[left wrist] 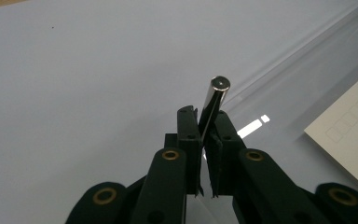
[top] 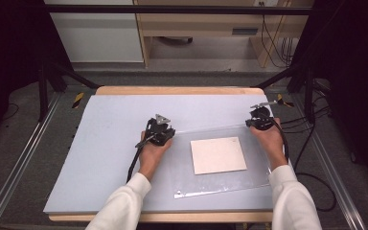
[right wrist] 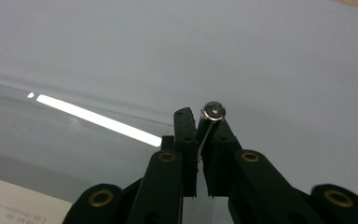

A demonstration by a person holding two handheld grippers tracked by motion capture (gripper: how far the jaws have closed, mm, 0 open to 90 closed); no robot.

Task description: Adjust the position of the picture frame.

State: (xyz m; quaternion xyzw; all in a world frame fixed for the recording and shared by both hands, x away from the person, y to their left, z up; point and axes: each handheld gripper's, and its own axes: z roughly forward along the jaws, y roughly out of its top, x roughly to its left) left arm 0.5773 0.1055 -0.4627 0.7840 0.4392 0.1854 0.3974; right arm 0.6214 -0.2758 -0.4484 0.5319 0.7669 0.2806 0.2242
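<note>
From the high view, the person has both hands on the table, with a clear plastic sleeve (top: 220,158) lying flat on the pale blue mat (top: 110,143) and a white sheet of paper (top: 218,155) inside it. The left gripper (top: 159,128) sits near the sleeve's far left corner, and the right gripper (top: 259,117) is at its far right corner, so the sleeve lies between the two. In the left gripper view, the jaws are clamped tight on a shiny metal rod (left wrist: 213,109) that pokes up and out past the tips, with the sleeve's edge and the paper off to the right. In the right gripper view it's pretty much the same: jaws pinched shut on another metal rod (right wrist: 210,117), round end facing the camera, with the sleeve stretching away to the left.
</note>
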